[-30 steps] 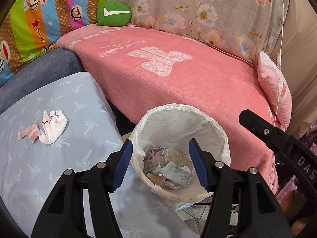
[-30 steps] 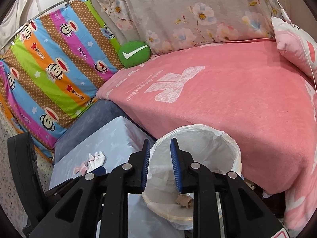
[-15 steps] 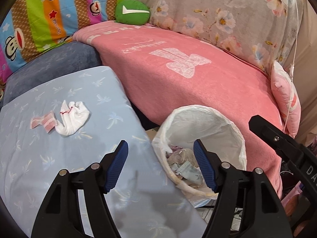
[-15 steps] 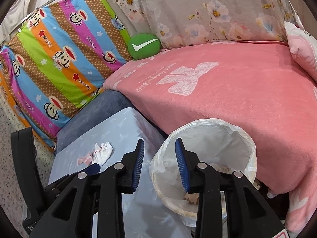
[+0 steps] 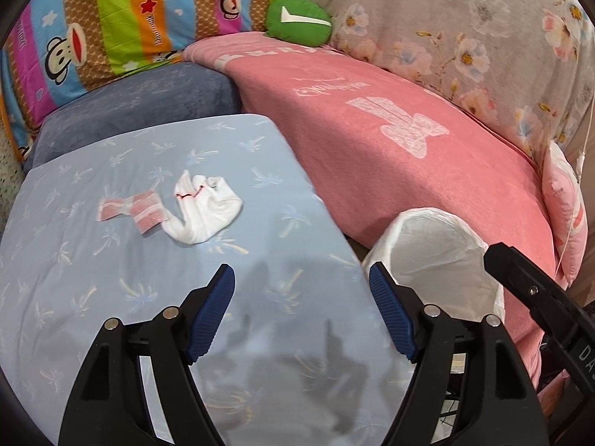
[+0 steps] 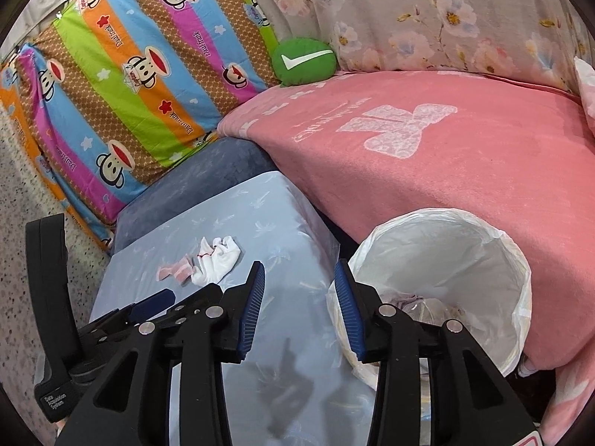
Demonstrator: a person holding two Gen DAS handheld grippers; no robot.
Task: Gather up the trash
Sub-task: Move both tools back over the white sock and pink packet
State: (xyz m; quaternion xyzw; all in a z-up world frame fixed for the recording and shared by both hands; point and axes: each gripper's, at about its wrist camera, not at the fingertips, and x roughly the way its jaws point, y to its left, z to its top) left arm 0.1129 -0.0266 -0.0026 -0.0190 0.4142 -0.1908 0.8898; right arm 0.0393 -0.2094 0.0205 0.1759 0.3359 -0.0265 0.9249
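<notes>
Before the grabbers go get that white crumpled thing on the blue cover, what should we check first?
1. Left gripper empty, jaws just been opening: ok.
2. Right gripper empty, jaws just been opening: ok.
3. White crumpled cloth lying free on the blue cover: ok.
4. Pink wrapper beside it, touching or apart: cannot tell.
5. Bin open, bag lining it: ok.
6. Room left in the bin: ok.

pink blanket [image 5: 390, 186], white bin liner [image 6: 465, 260], green cushion [image 5: 297, 22]

Light-blue cushion [image 5: 111, 297] carries one white sock [image 5: 202, 215] touching a pink wrapper [image 5: 134, 210].
</notes>
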